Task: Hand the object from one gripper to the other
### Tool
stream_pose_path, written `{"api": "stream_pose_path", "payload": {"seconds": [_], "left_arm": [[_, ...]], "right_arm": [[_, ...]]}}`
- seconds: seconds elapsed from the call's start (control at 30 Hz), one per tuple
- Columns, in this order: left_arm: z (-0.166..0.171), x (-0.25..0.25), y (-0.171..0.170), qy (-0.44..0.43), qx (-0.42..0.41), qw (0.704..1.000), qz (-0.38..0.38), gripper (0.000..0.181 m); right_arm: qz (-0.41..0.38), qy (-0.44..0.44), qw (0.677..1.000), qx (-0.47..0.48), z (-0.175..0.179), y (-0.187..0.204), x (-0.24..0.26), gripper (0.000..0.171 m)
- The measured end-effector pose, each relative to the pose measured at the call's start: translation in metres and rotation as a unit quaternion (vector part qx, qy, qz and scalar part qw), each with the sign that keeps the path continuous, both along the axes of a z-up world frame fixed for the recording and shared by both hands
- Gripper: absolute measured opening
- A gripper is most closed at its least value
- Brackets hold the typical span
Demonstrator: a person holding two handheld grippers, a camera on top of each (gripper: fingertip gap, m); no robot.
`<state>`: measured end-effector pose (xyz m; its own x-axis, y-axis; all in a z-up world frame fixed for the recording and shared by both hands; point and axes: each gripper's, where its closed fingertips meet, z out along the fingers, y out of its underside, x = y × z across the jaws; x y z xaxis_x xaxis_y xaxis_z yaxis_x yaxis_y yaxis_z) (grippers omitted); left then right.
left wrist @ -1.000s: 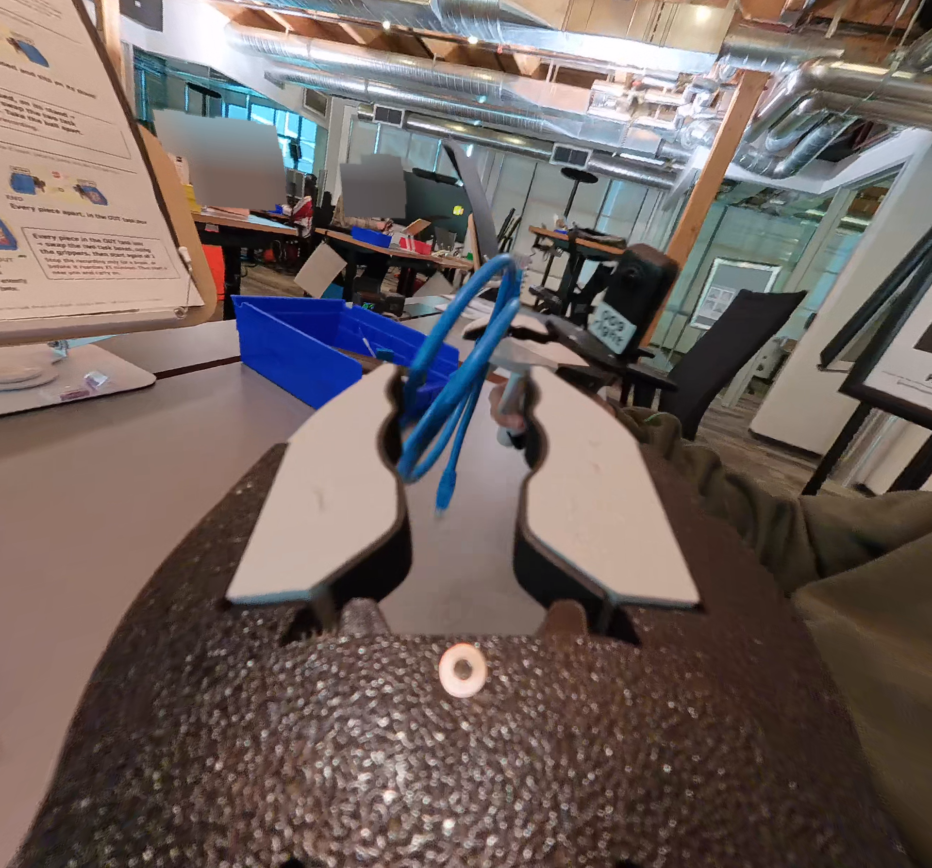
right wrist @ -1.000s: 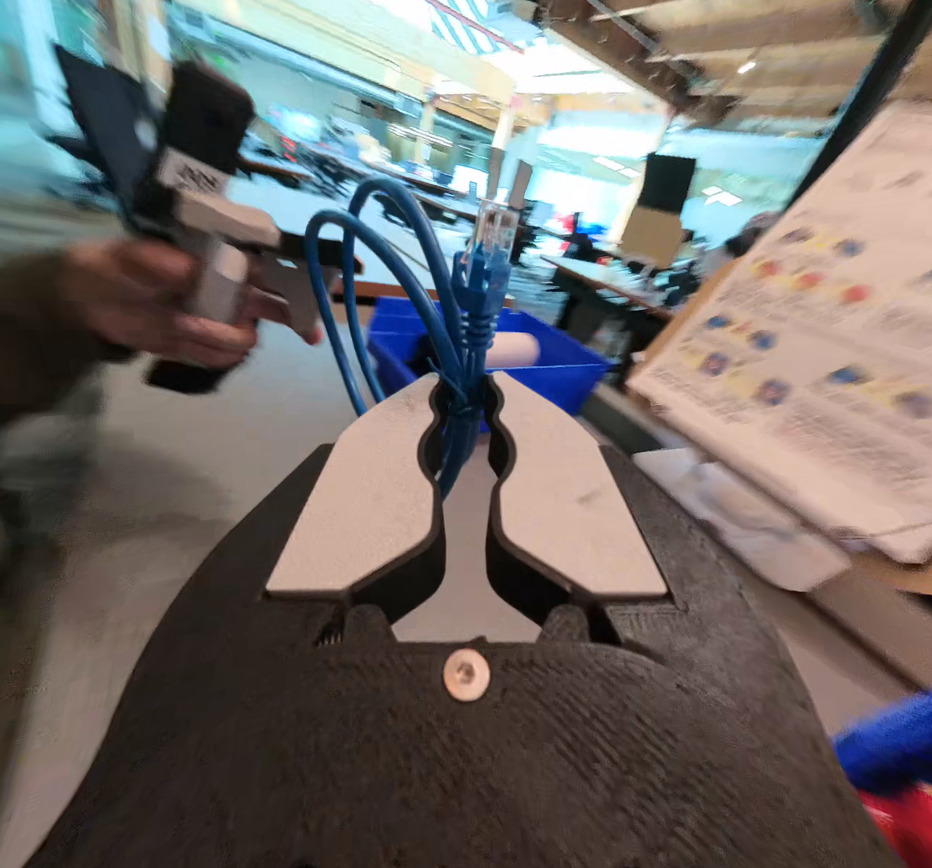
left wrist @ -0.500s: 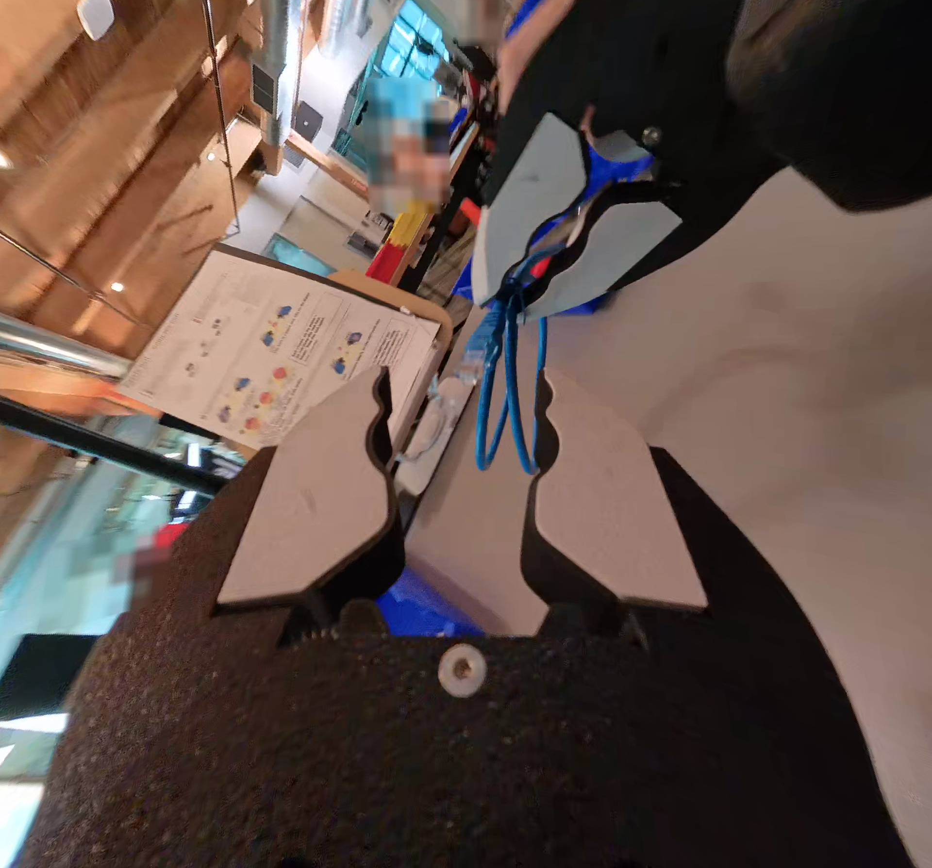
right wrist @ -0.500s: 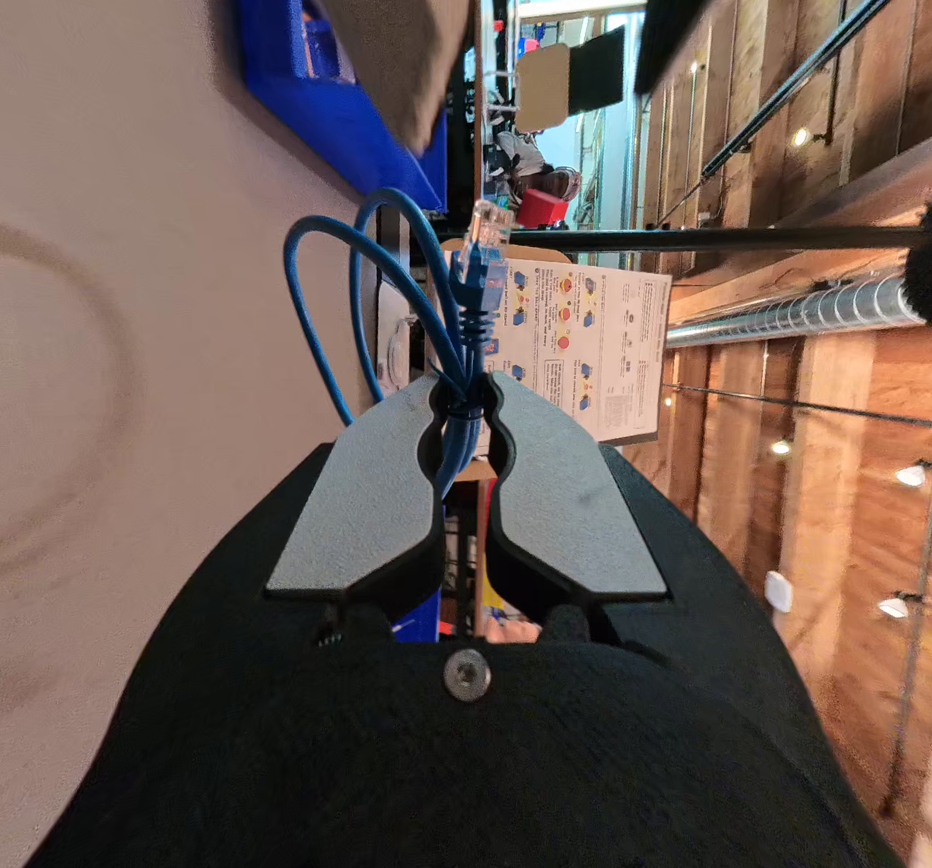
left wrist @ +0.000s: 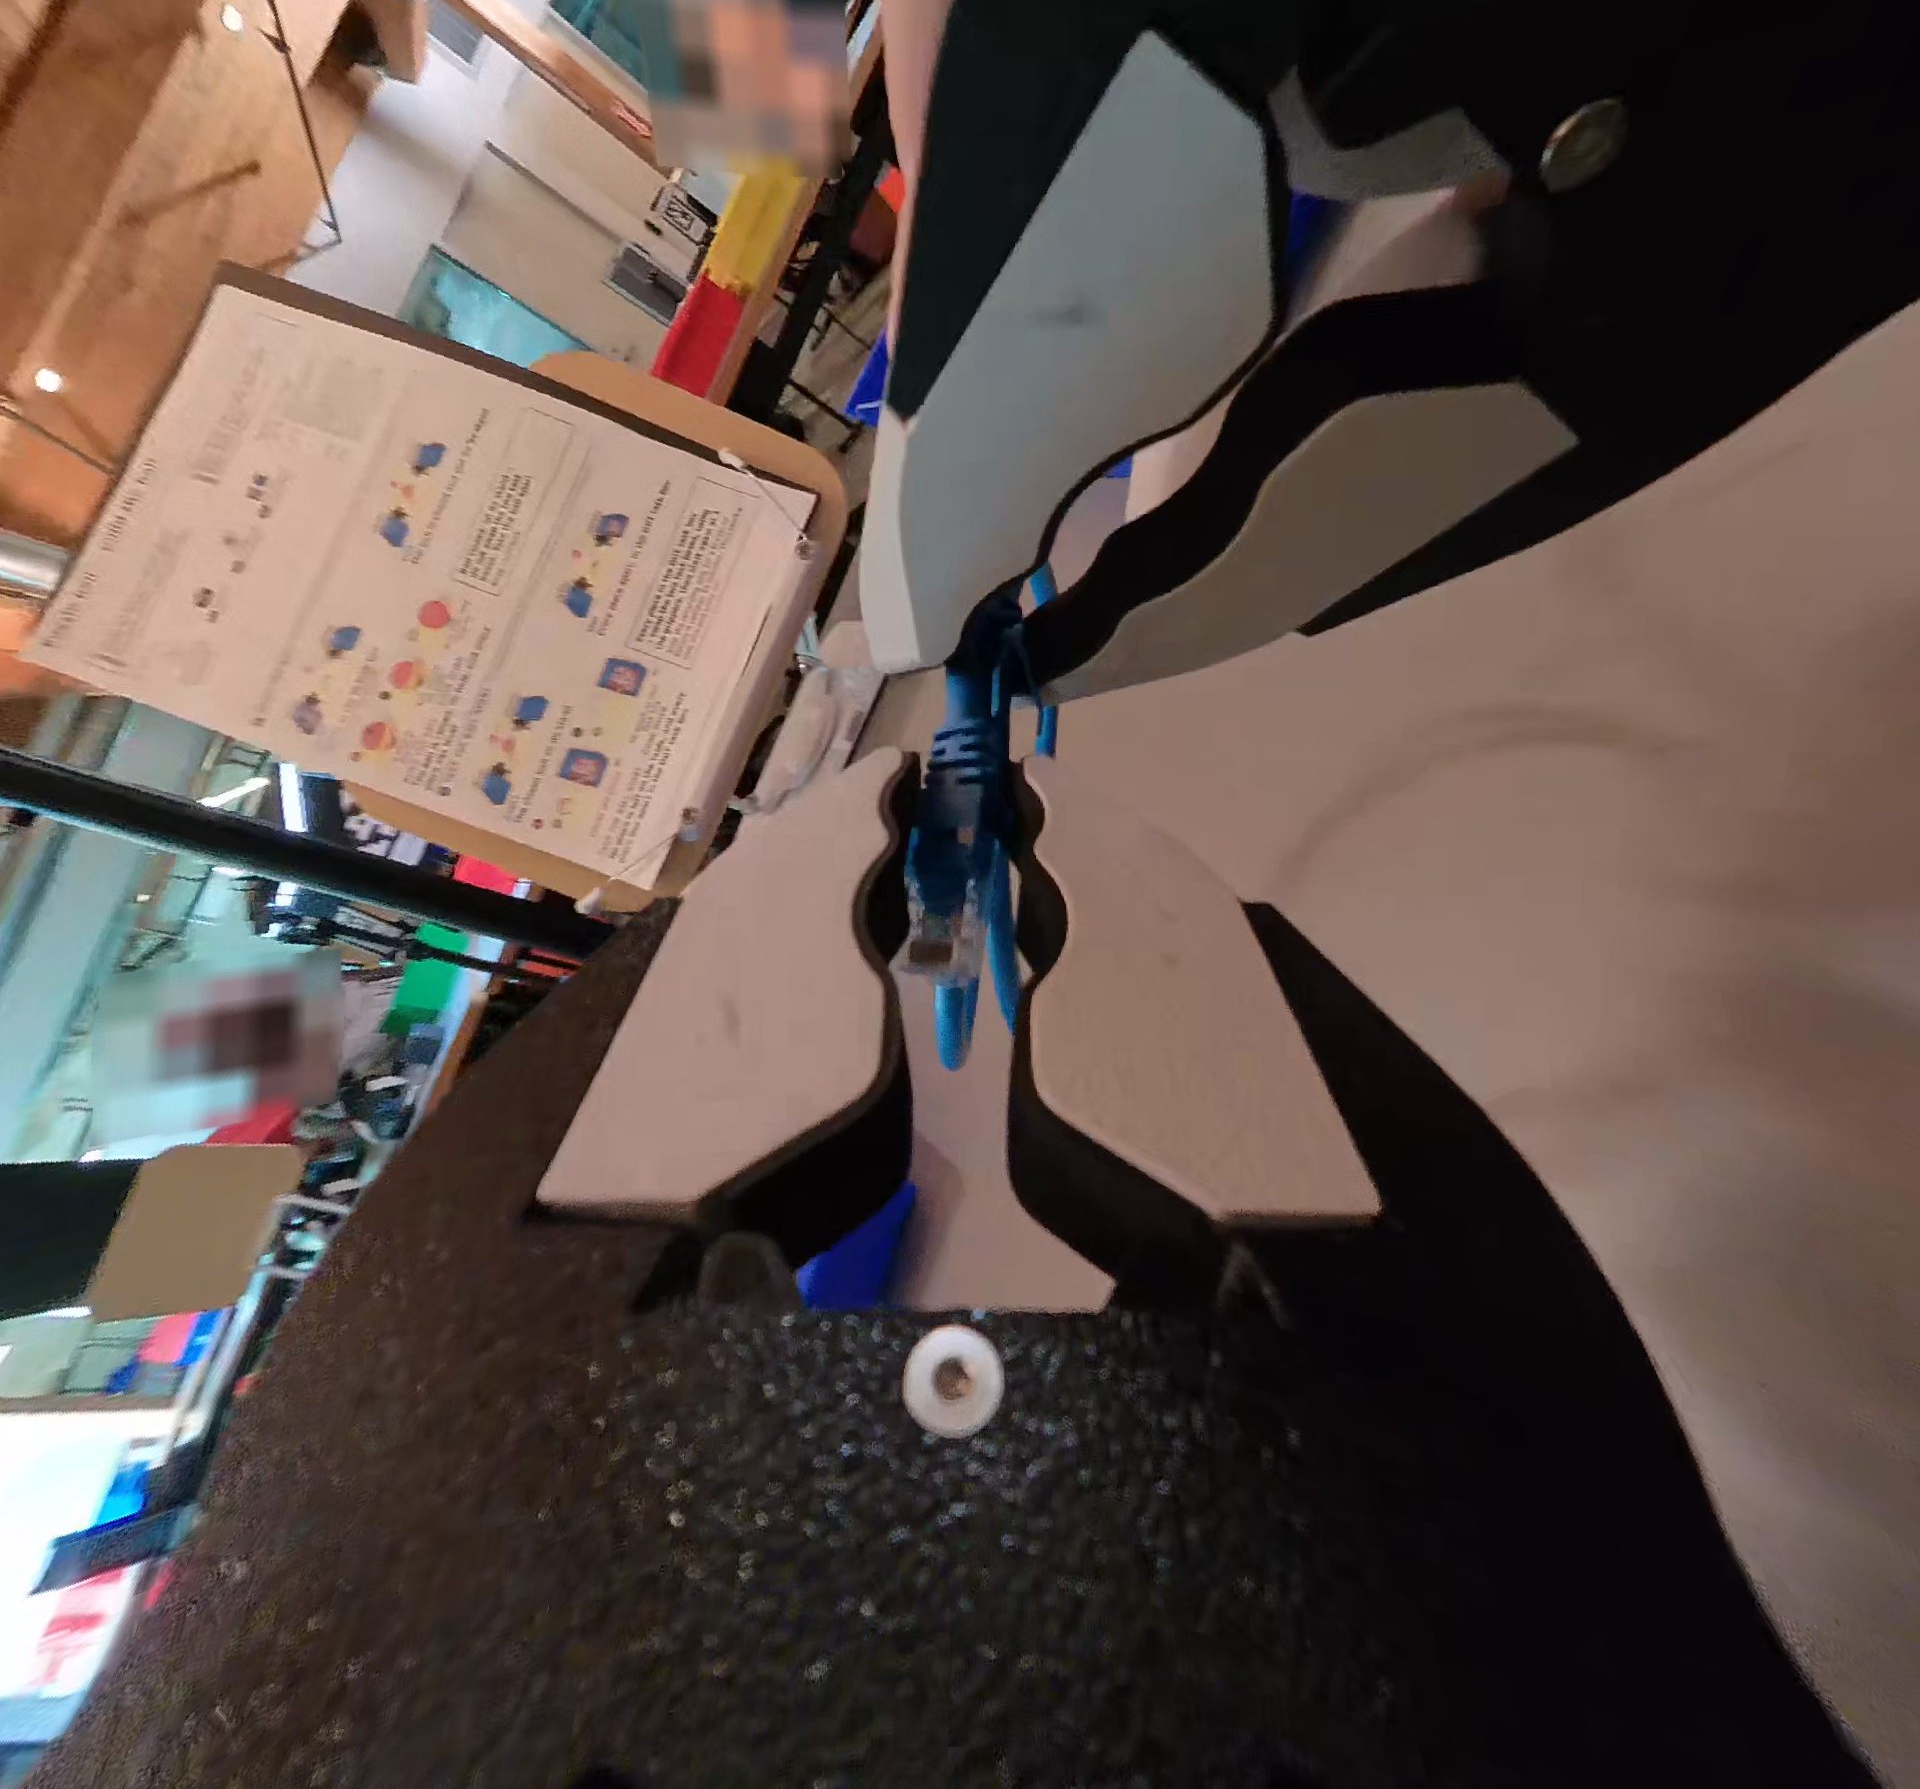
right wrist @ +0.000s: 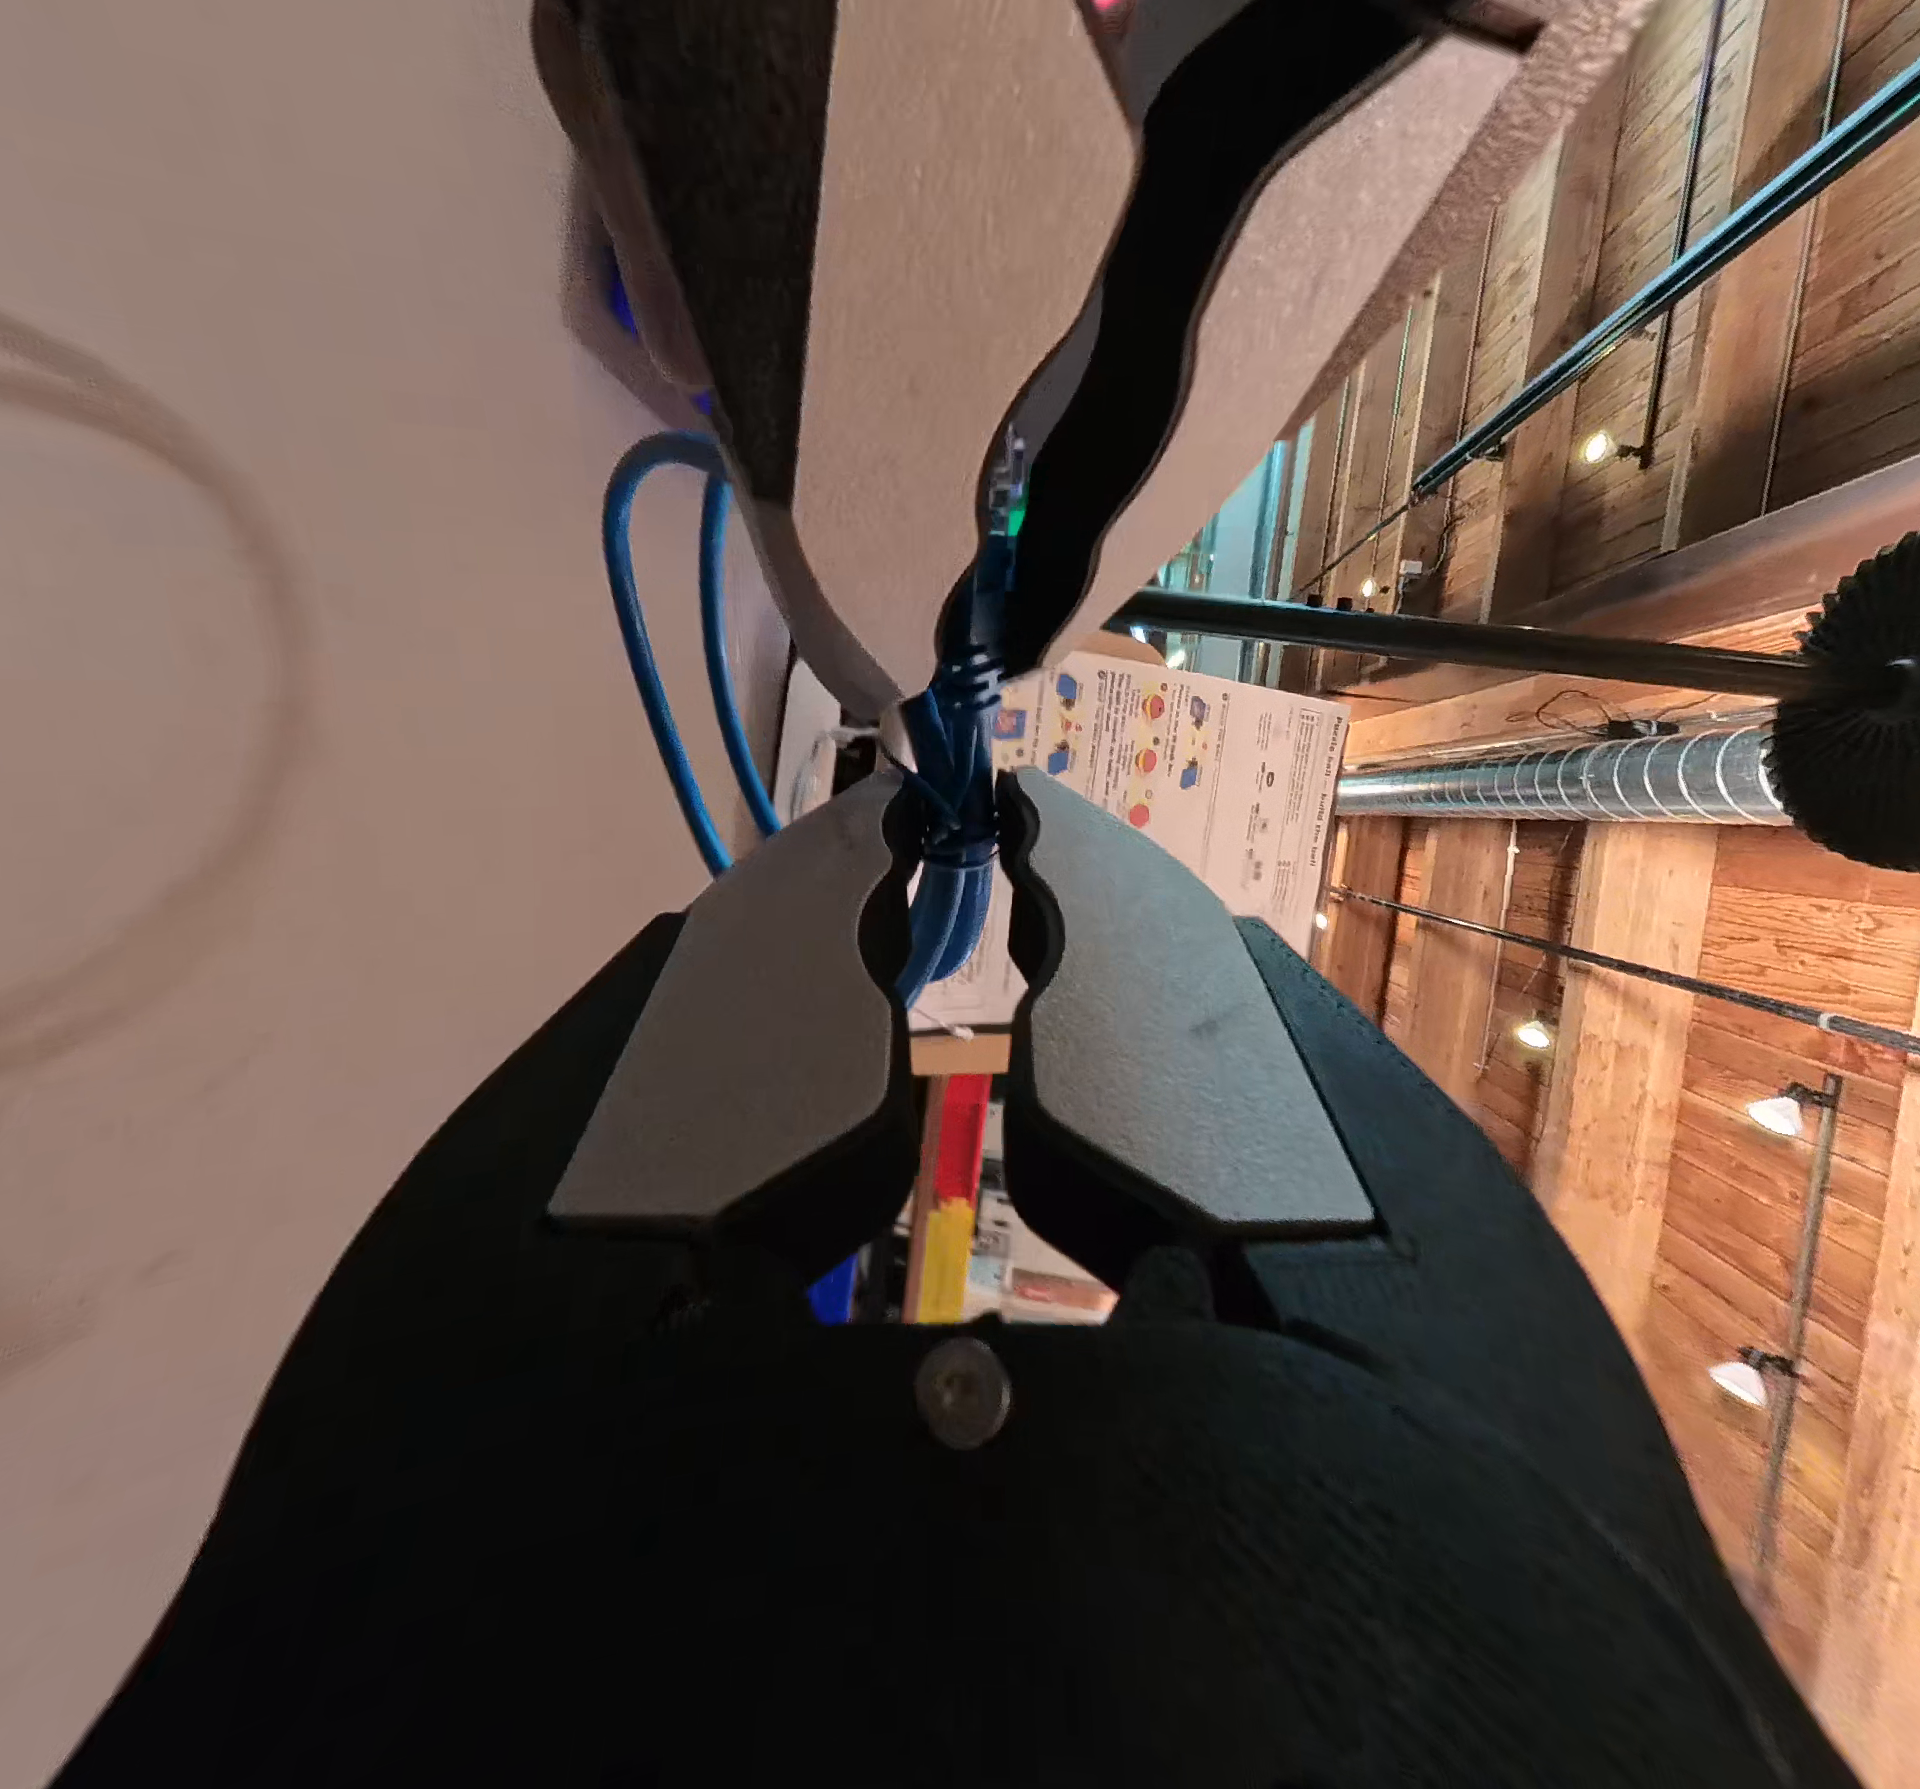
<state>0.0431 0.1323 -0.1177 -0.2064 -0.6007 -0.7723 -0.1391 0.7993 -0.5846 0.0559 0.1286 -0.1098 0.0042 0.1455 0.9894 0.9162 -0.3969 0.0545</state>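
A coiled blue network cable [left wrist: 951, 835] hangs between both grippers above the table. In the left wrist view its clear plug lies between my left gripper's [left wrist: 961, 783] fingers, which press on it from both sides. My right gripper [left wrist: 997, 664] faces it tip to tip and pinches the same bundle. In the right wrist view my right gripper [right wrist: 948, 794] is shut on the cable [right wrist: 951, 908] at its tie. The cable's loops stick out to the left. The left gripper [right wrist: 961, 700] reaches in from the top and clamps the plug end.
Both views are rolled sideways. The pale table top [left wrist: 1507, 804] shows in both views [right wrist: 312, 285]. A board with a printed sheet [left wrist: 436, 576] stands behind the grippers and also shows in the right wrist view [right wrist: 1174, 783]. A blue bin [left wrist: 862, 1251] shows through the left fingers' gap. My left and right fingertips are right by each other.
The left gripper moved up to the right gripper until the tips met. Its fingers narrowed from wide open onto the cable's plug end. The right gripper kept its grip.
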Motion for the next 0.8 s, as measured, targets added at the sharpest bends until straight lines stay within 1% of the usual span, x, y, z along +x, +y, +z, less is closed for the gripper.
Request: {"api": "stream_pose_path", "payload": {"seconds": [0.07, 0.1, 0.17, 0.27, 0.3, 0.37, 0.47, 0.53, 0.57, 0.63, 0.7, 0.8], "left_arm": [[0.0, 0.001, 0.002, -0.002, -0.028, 1.0, -0.003, 0.015], [0.0, 0.002, 0.005, -0.004, -0.045, 0.999, 0.0, 0.015], [0.0, 0.003, 0.013, -0.003, -0.085, 0.996, 0.004, 0.014], [0.007, 0.003, 0.025, -0.011, -0.197, 0.98, 0.001, 0.014], [0.01, 0.002, 0.029, -0.01, -0.246, 0.969, -0.002, 0.014], [0.019, -0.001, 0.04, -0.02, -0.337, 0.941, 0.009, 0.014], [0.032, -0.005, 0.052, -0.043, -0.452, 0.891, 0.013, 0.013], [0.036, -0.007, 0.052, -0.046, -0.503, 0.863, 0.001, 0.013], [0.038, -0.008, 0.047, -0.039, -0.517, 0.855, -0.018, 0.013], [0.041, -0.01, 0.036, -0.021, -0.533, 0.844, -0.048, 0.013], [0.042, -0.012, 0.025, -0.002, -0.519, 0.853, -0.062, 0.013], [0.042, -0.015, 0.012, 0.012, -0.49, 0.87, -0.06, 0.013]], "right_arm": [[0.013, 0.031, 0.999, 0.013, 0.001, 0.0, -0.001, 0.015], [0.017, 0.048, 0.998, 0.022, 0.005, -0.001, 0.0, 0.02], [0.024, 0.096, 0.994, 0.051, 0.015, -0.005, 0.003, 0.039], [0.039, 0.2, 0.973, 0.105, 0.035, -0.015, 0.012, 0.05], [0.04, 0.233, 0.963, 0.13, 0.043, -0.019, 0.018, 0.05], [0.013, 0.287, 0.941, 0.178, 0.055, -0.027, 0.036, 0.048], [-0.026, 0.348, 0.916, 0.197, 0.051, -0.029, 0.046, 0.044], [-0.018, 0.358, 0.911, 0.204, 0.049, -0.021, 0.037, 0.042], [-0.013, 0.348, 0.913, 0.21, 0.049, -0.018, 0.033, 0.041], [-0.011, 0.301, 0.931, 0.207, 0.048, -0.013, 0.03, 0.044], [-0.018, 0.267, 0.94, 0.212, 0.046, -0.012, 0.036, 0.046], [0.048, 0.284, 0.936, 0.2, 0.041, -0.007, 0.024, 0.036]]}}
